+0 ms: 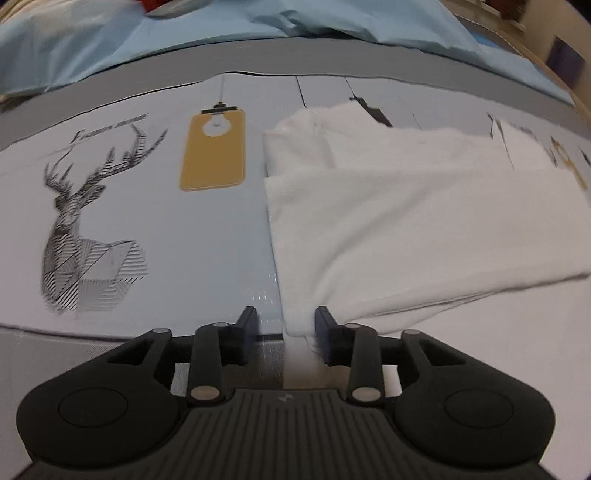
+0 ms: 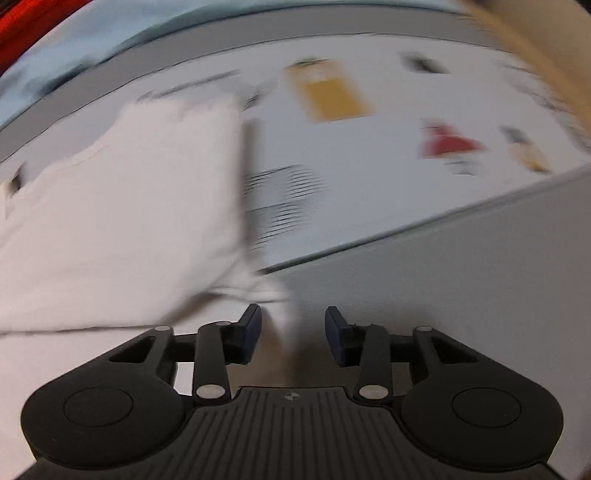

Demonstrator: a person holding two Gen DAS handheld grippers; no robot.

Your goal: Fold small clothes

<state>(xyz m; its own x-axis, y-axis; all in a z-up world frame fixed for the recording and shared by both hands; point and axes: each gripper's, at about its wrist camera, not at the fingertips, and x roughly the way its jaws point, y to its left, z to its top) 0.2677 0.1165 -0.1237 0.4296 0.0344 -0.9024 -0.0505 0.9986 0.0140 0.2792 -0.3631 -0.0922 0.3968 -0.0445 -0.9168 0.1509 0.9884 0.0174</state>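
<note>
A white folded garment (image 1: 406, 221) lies on the printed mat, filling the right half of the left wrist view. Its near left corner hangs down between the jaws of my left gripper (image 1: 285, 321). That corner lies against the right pad and clear of the left pad, so the jaws stand open. In the blurred right wrist view the same garment (image 2: 129, 221) covers the left side. Its near right corner reaches in between the jaws of my right gripper (image 2: 293, 319), which are open with a wide gap beside the cloth.
The pale mat (image 1: 207, 229) carries a deer print (image 1: 85, 221) and a yellow tag print (image 1: 214, 151). A grey border and a light blue sheet (image 1: 258, 22) lie beyond it. In the right wrist view a red print (image 2: 450, 142) and grey surface (image 2: 461, 266) lie to the right.
</note>
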